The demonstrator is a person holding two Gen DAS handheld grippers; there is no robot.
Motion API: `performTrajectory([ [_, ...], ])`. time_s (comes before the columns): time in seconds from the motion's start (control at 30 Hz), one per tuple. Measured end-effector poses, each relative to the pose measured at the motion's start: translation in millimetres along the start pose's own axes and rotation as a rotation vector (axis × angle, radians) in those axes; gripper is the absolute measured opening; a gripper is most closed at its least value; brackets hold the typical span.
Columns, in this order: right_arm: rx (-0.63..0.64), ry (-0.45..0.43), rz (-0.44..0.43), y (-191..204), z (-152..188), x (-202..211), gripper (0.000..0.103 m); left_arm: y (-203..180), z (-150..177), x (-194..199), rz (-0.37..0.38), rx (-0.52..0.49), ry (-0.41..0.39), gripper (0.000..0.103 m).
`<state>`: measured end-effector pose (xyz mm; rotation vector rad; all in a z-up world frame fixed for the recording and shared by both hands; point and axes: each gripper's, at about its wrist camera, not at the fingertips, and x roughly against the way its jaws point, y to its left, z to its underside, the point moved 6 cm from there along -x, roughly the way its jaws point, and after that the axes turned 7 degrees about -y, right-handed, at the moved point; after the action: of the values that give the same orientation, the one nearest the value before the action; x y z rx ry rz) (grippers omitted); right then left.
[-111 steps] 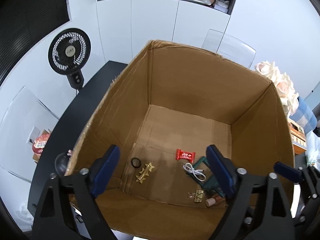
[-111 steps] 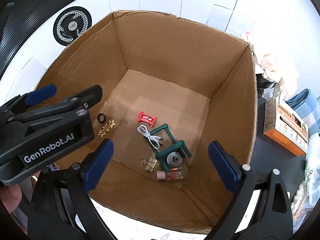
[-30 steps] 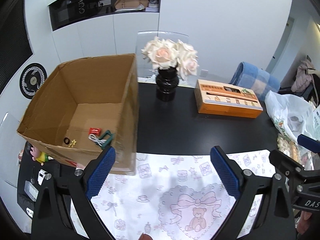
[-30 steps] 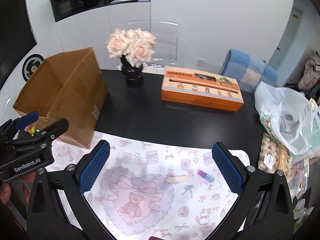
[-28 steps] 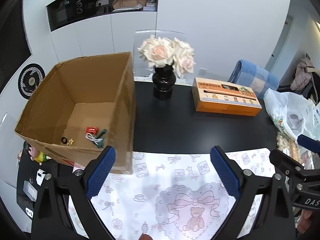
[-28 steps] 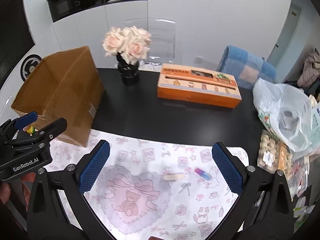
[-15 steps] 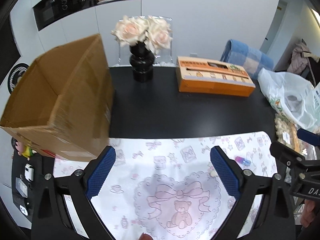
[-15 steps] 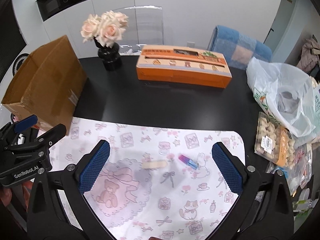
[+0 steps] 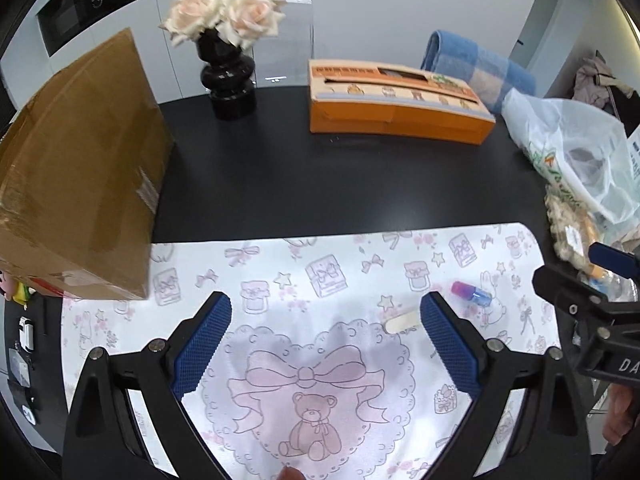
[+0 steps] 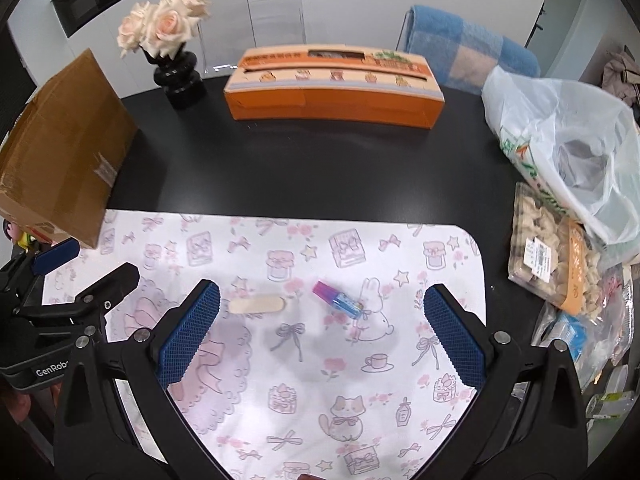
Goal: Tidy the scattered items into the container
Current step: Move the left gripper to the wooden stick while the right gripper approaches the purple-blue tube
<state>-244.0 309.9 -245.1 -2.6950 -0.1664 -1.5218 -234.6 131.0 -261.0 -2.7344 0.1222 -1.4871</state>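
A tall cardboard box (image 9: 80, 168) (image 10: 60, 152) stands at the table's left edge; its inside is hidden from here. On the white patterned mat (image 10: 280, 360) lie a flat wooden stick (image 10: 257, 304) (image 9: 401, 323) and a small pink-and-blue tube (image 10: 340, 302) (image 9: 471, 293). My right gripper (image 10: 320, 332) hovers open just above and in front of both. My left gripper (image 9: 326, 342) is open over the mat's bear drawing, with the stick near its right finger. Neither holds anything.
A black vase of pale roses (image 10: 176, 72) and a long orange carton (image 10: 332, 84) stand at the back of the black table. A plastic bag (image 10: 560, 140) and snack packs (image 10: 552, 252) crowd the right edge. A blue plaid cloth (image 10: 468, 48) hangs on a chair.
Both grippers have left the box, swung right and come down toward the mat. The stick and the tube now lie close in front of the right gripper.
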Motion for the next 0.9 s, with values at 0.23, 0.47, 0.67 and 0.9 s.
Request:
performTrajectory([
  [0.23, -0.001, 0.046, -0.014, -12, 6, -21, 0.103, -18, 10, -22, -0.008, -0.018, 0.038, 0.095],
  [0.47, 0.024, 0.078, -0.03, -15, 12, -39, 0.103, -30, 19, -40, -0.019, -0.039, 0.068, 0.095],
  [0.67, 0.049, 0.112, -0.022, -25, 22, -55, 0.103, -35, 30, -60, -0.012, -0.039, 0.104, 0.095],
  [0.9, 0.067, 0.193, -0.009, -36, 39, -84, 0.103, -52, 50, -86, -0.001, -0.07, 0.162, 0.095],
])
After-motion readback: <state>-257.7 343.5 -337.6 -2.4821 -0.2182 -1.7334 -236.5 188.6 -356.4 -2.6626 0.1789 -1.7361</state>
